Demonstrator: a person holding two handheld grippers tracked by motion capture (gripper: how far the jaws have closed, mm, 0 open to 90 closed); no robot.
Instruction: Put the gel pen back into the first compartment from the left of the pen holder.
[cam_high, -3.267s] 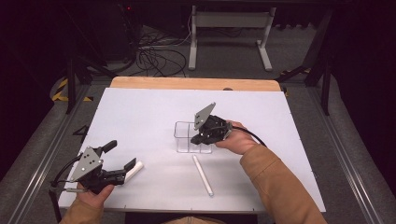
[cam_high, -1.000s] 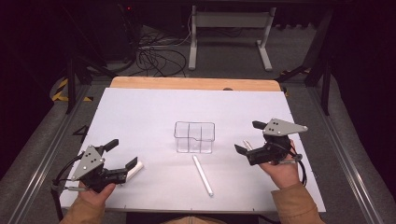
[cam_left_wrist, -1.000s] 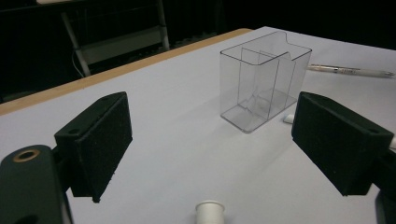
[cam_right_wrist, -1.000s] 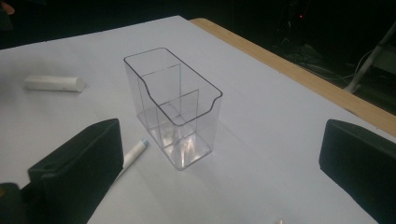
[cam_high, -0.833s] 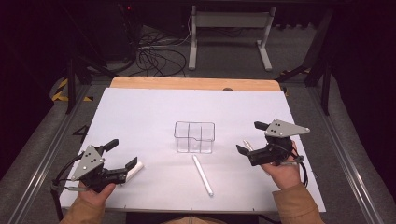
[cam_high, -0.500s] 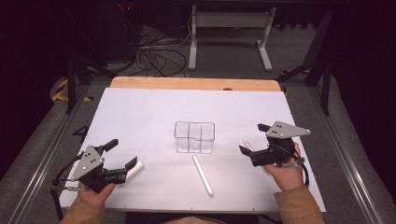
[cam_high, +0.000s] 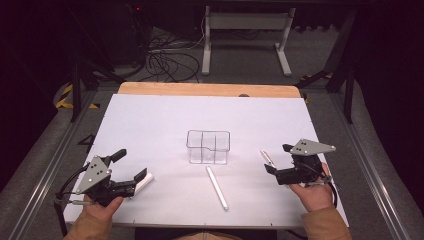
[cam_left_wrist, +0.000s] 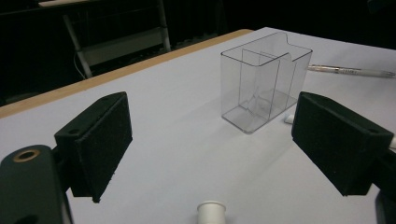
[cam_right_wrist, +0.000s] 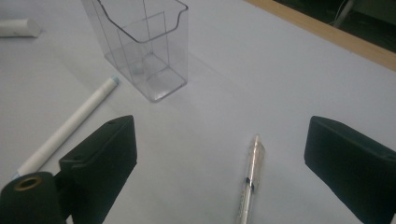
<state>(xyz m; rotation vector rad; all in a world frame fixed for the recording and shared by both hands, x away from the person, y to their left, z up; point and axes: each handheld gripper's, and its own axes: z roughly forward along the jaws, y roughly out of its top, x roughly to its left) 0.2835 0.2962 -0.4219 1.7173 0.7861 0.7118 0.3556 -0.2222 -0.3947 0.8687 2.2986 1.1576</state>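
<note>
Clear box: a transparent plastic holder (cam_high: 208, 146) with inner dividers stands upright near the middle of the white table (cam_high: 165, 120). I cannot see anything inside its compartments.
White marker: a long white marker (cam_high: 217, 187) lies flat on the table just in front of the box, on the person's side, apart from it.
Pen: a thin clear pen (cam_high: 267, 158) lies to the right of the box, near the right gripper. In the right gripper view the pen (cam_right_wrist: 250, 179) lies between the two jaws but does not touch them.
Small white cylinder: a short white piece (cam_high: 143, 181) lies at the left, just beside the front of the left gripper. In the left gripper view its round end (cam_left_wrist: 211, 213) is low between the jaws.
Left gripper: the left gripper (cam_high: 131, 170) is held by a hand (cam_high: 100, 212) at the front left of the table. Its jaws are wide apart and grip nothing.
Right gripper: the right gripper (cam_high: 278, 159) is held by a hand (cam_high: 314, 194) at the right side. Its jaws are also wide apart, with nothing gripped.
</note>
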